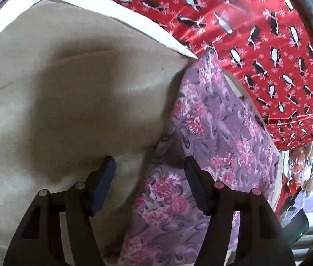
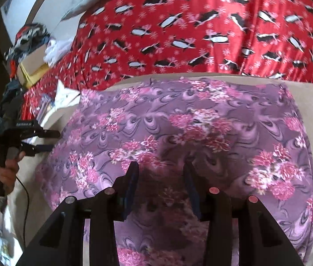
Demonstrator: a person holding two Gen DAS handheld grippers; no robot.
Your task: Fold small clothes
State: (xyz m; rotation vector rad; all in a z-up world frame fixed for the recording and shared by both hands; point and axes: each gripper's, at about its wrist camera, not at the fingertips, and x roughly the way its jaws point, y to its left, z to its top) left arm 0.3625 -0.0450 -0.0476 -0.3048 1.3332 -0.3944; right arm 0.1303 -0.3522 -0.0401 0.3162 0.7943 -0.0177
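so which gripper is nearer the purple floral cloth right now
Right. The right gripper hangs open directly over the purple floral cloth. The left gripper, also open, sits just off the cloth's left edge, over the beige surface.

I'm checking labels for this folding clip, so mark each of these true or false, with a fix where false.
1. The purple floral garment lies on a beige surface. True.
2. The left gripper is shut on the garment. False: its fingers stand apart, holding nothing.
3. The red fabric is printed with penguins. True.
4. The right gripper hovers over the beige surface only. False: it is over the floral garment, open.
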